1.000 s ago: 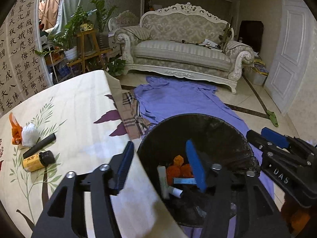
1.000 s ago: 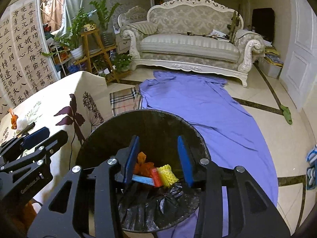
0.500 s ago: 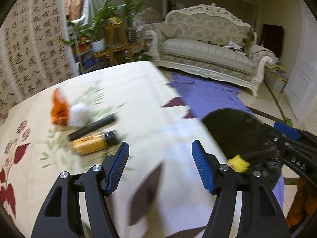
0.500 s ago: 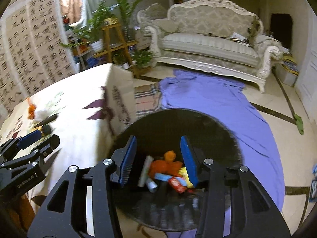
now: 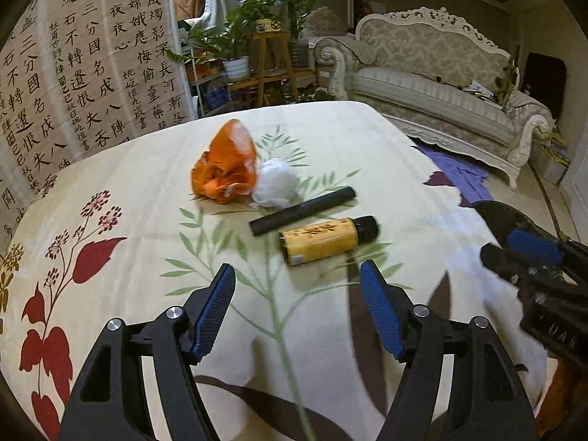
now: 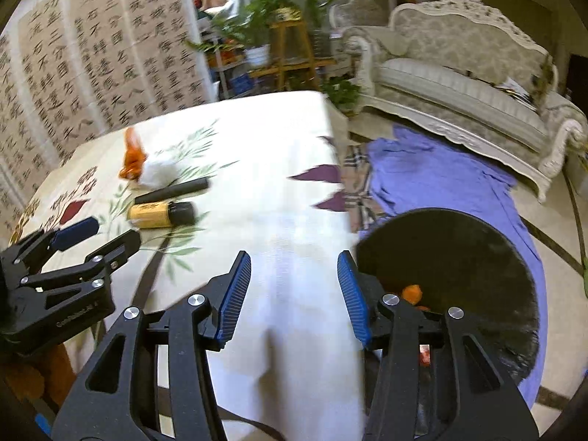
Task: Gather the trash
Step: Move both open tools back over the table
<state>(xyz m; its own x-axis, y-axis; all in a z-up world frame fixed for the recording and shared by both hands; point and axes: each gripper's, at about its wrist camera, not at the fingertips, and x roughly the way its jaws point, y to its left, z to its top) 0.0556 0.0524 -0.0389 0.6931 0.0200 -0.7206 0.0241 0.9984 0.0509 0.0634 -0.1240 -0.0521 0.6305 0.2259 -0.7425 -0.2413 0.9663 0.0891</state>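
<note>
Four pieces of trash are seen lying on the table (image 5: 367, 139), grouped mid-frame in the left wrist view: an orange crumpled bag (image 5: 225, 169), a white wad (image 5: 275, 183) touching its right side, a black tube (image 5: 302, 211) lying just below the wad, and a yellow-labelled bottle (image 5: 327, 239) on its side just beside the tube. The black bin (image 6: 452, 275) is seen at lower right of the right wrist view, off the table edge, with orange scraps already inside.

The left claw (image 5: 298, 308) is held with jaws apart and empty; they have just been opening, and nothing lies between them. It is pointed at the bottle, which sits just above the claw in the frame. The right claw (image 6: 294, 296) is also parted and empty, having just been opening, and is placed over bare cloth between the trash and the bin.

Step in hand, as judged: reach for the next item, most likely the bottle.

Notes for a clean pick:
- The bottle is round and may roll; the jaws should be set across its body, not along it.
- The tube lies close alongside; the far pad should be slipped between the two so that only one is taken.
- The cloth should not be pinched on closing.
- The right claw is best kept clear of the left's path.
</note>
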